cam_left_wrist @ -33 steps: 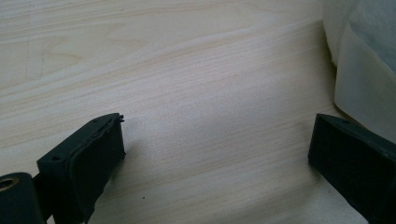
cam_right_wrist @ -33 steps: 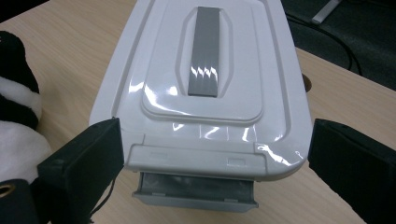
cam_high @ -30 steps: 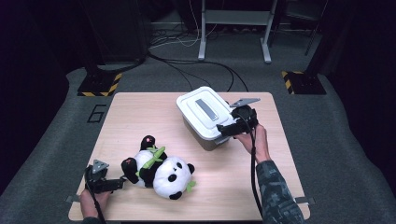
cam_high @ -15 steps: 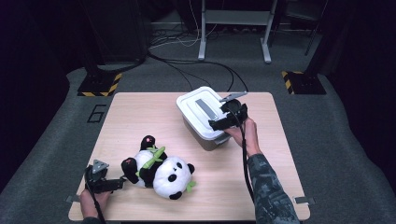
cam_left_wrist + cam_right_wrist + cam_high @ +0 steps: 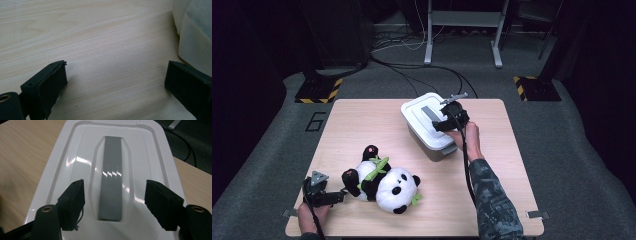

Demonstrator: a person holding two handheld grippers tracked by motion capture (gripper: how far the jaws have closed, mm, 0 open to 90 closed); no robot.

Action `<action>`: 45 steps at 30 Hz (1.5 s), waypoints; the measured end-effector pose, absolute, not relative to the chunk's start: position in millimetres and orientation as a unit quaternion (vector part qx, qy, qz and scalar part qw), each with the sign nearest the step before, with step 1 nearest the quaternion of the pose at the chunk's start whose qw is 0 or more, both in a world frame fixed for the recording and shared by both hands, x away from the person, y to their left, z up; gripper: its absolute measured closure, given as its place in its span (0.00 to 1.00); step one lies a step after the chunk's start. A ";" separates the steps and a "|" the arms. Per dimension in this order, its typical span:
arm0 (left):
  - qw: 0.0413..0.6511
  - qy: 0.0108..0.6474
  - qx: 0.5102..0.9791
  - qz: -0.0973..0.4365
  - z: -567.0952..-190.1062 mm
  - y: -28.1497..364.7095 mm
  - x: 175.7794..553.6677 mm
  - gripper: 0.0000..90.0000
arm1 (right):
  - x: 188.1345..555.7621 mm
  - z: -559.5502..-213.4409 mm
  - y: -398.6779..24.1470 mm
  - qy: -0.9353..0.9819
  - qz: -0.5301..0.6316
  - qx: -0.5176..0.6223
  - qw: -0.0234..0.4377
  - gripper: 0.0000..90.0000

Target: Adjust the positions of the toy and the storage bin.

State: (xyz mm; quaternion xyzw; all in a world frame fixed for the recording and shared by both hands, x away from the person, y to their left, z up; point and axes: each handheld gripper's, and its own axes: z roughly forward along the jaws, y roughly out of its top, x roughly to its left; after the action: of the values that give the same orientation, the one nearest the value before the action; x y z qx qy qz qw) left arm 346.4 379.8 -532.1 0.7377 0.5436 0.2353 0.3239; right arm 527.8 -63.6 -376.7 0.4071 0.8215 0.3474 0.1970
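Observation:
A white-lidded plastic bin (image 5: 428, 131) stands at the back middle of the wooden table (image 5: 362, 125). My right gripper (image 5: 443, 120) hovers over its lid (image 5: 75, 157). The jaws stand either side of the grey handle strip (image 5: 111, 177) and have just been closing. A gap remains at each pad, so the gripper is open. A plush panda (image 5: 382, 180) lies on its back near the front left. My left gripper (image 5: 339, 196) rests just left of it, open, with bare wood between its jaws (image 5: 117, 66). White panda fur (image 5: 195, 37) shows at the right of that view.
Black cables (image 5: 422, 70) run over the grey floor behind the table. A metal stand (image 5: 462, 30) and two bases with yellow-black stripes (image 5: 317, 90) (image 5: 534, 87) sit farther back. A "6" (image 5: 314, 121) is marked by the table's left edge.
The right gripper has moved left from the bin's right edge to above the lid's middle. The left gripper and the panda have stayed put.

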 end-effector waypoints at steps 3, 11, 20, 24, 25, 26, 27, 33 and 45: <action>0.324 0.543 0.738 0.235 -532.1 379.8 346.4 0.04 | 533.7 -378.8 -60.1 0.821 0.342 0.414 0.194 0.42; 0.324 0.544 0.738 0.235 -532.1 379.8 346.5 0.04 | 542.5 -383.5 -49.6 0.816 0.328 0.432 0.198 0.54; 0.324 0.543 0.738 0.235 -532.0 379.9 346.5 0.04 | 545.8 -383.4 -45.3 0.823 0.318 0.424 0.205 0.66; 0.324 0.543 0.738 0.235 -532.1 379.8 346.5 0.04 | 546.4 -384.3 -43.9 0.822 0.327 0.421 0.200 0.73; 0.324 0.543 0.738 0.235 -532.1 379.8 346.5 0.04 | 546.3 -384.4 -43.5 0.820 0.328 0.424 0.199 0.73; 0.324 0.543 0.738 0.235 -532.1 379.8 346.5 0.04 | 546.4 -384.5 -43.6 0.820 0.329 0.425 0.198 0.73; 0.324 0.544 0.738 0.235 -532.1 379.8 346.5 0.04 | 546.5 -384.3 -44.0 0.820 0.329 0.425 0.196 0.74; 0.324 0.543 0.738 0.235 -532.1 379.9 346.5 0.04 | 547.5 -384.7 -46.1 0.819 0.334 0.427 0.188 0.74; 0.324 0.543 0.738 0.235 -532.1 379.9 346.5 0.04 | 544.9 -384.2 -49.8 0.823 0.336 0.423 0.176 0.74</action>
State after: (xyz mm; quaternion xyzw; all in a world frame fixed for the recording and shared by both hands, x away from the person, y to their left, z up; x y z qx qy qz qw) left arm 346.5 379.9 -532.1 0.7380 0.5433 0.2350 0.3239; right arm 544.9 -49.8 -384.2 0.4233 0.8227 0.3361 0.1760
